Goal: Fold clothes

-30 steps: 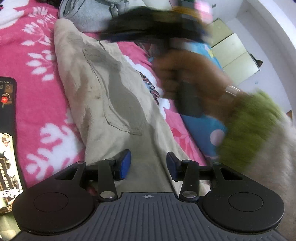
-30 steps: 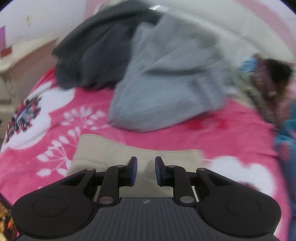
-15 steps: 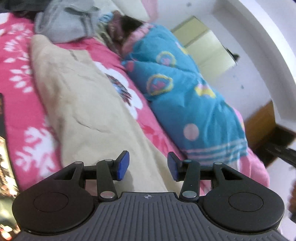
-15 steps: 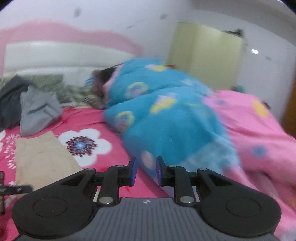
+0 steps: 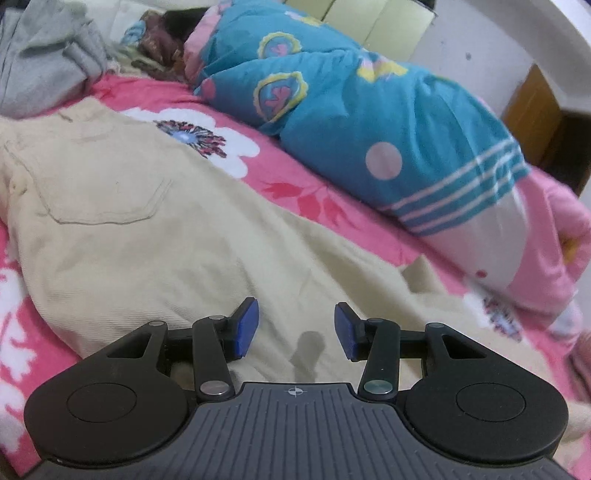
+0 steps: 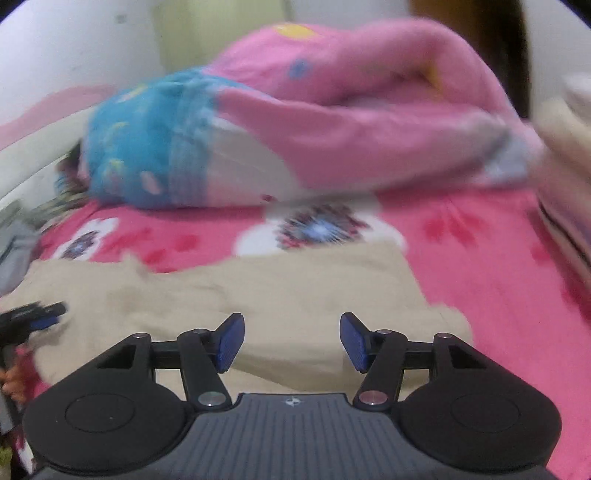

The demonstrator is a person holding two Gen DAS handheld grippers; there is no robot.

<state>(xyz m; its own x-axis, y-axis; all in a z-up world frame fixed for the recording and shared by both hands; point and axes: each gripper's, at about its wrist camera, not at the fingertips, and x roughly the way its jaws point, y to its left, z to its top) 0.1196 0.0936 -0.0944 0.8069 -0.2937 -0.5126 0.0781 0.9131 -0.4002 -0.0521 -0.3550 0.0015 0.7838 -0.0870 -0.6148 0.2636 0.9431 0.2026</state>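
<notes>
Reading both wrist feeds, nearest first. Left hand-held gripper: blue pads apart with a clear gap, nothing between them, angled down over the beige corduroy trousers. I can't tell whether the tips touch the cloth.

Right hand-held gripper: jaws opening, pads wide apart, nothing between them, beige fabric directly below and ahead. That view is motion-blurred, so fine detail is unreliable.

Trousers lie spread flat on the hot-pink fleece bedspread with white flowers. In the left view a stitched patch pocket faces up on the left part of the garment, and the fabric runs under the gripper body toward the lower right. In the right view the same trousers fill the foreground, with a cut edge ending at the right against the pink spread. At the far left edge of that view I see the tip of the other gripper over the fabric and part of a hand below it.

Further back, a teal quilt with yellow-ringed heart patches and pale stripes lies bunched along the far side of the bed, well apart from the trousers. A pale pink quilt adjoins it. A crumpled grey garment sits at the top left, just beyond the waist end of the trousers. Someone's dark hair shows at the head of the teal quilt. Behind that, pale yellow-green cabinet doors and a white wall.
</notes>
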